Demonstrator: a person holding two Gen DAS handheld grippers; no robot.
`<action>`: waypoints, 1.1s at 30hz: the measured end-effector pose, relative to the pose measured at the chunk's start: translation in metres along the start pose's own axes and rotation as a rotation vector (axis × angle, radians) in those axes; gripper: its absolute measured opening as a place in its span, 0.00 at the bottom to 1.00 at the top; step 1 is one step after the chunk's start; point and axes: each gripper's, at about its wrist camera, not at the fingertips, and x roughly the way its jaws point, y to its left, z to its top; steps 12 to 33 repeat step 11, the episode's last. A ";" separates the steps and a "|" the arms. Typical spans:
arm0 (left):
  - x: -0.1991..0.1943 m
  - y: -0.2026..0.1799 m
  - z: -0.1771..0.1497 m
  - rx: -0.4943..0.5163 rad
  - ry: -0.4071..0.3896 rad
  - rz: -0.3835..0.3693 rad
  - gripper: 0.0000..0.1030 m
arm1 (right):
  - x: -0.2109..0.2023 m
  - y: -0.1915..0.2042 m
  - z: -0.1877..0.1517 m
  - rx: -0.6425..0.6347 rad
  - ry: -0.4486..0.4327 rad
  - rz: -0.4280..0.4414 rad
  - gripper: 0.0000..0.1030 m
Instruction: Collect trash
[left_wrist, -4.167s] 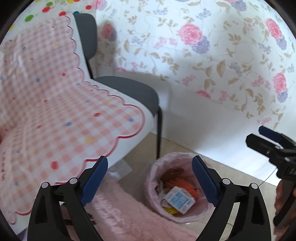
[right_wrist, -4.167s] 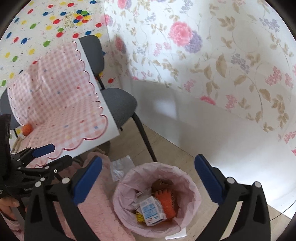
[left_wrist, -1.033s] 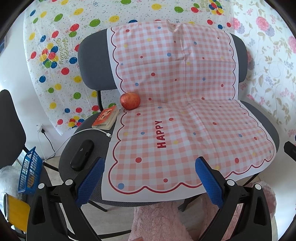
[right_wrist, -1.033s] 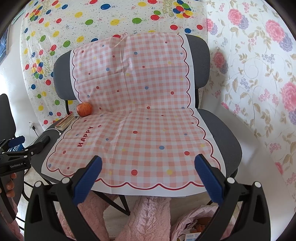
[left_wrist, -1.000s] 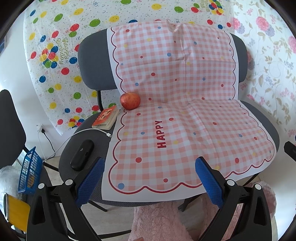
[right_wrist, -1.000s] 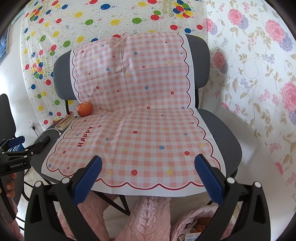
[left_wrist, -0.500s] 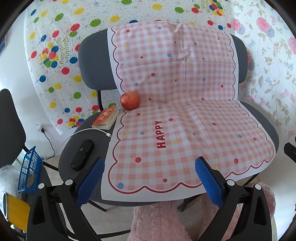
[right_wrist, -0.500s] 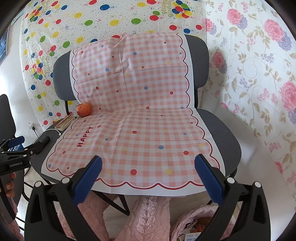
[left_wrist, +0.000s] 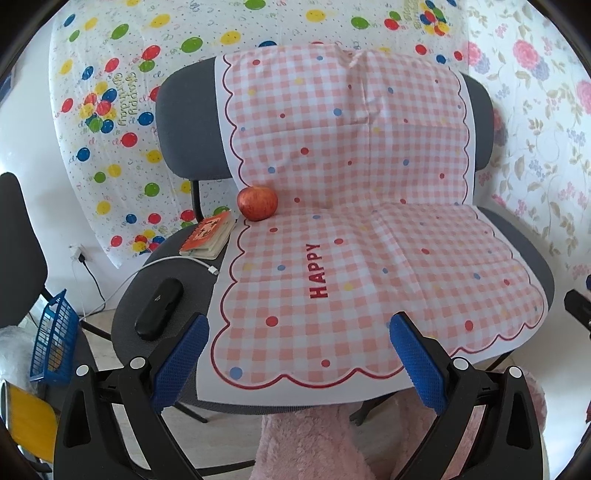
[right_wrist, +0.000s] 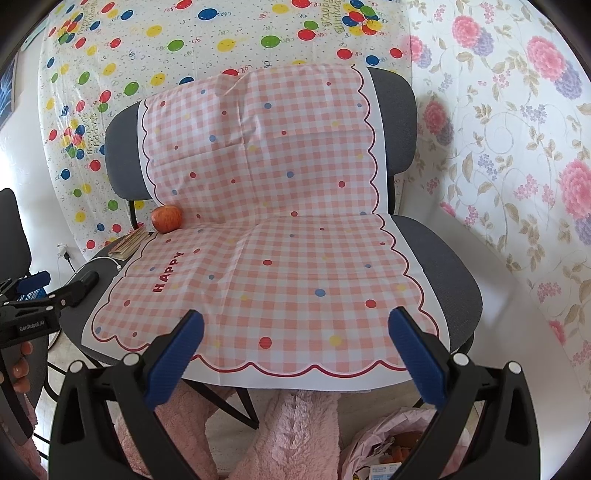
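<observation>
Several scraps already sit in pink-lined trash bin (right_wrist: 388, 448), on floor below chair's right front corner. No loose litter visible on checkered cloth (left_wrist: 362, 236); apple (left_wrist: 257, 203), booklet (left_wrist: 208, 236), black case (left_wrist: 159, 308) look like keepers. Left gripper (left_wrist: 301, 365), right gripper (right_wrist: 295, 354): fingers spread, empty. Job looks near done.

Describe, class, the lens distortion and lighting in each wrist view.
Left wrist view: fisheye bends the chair and wall outward, corners vignetted black, light even and bright, apple sharp. Right wrist view: same barrel bend, floral wallpaper slightly washed by glare.
</observation>
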 end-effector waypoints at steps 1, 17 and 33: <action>0.001 0.001 0.000 -0.002 -0.006 -0.012 0.94 | 0.001 -0.001 0.000 0.003 0.002 0.005 0.95; 0.090 0.039 0.015 -0.101 0.130 0.059 0.94 | 0.056 -0.024 0.006 0.014 0.070 -0.028 0.95; 0.090 0.039 0.015 -0.101 0.130 0.059 0.94 | 0.056 -0.024 0.006 0.014 0.070 -0.028 0.95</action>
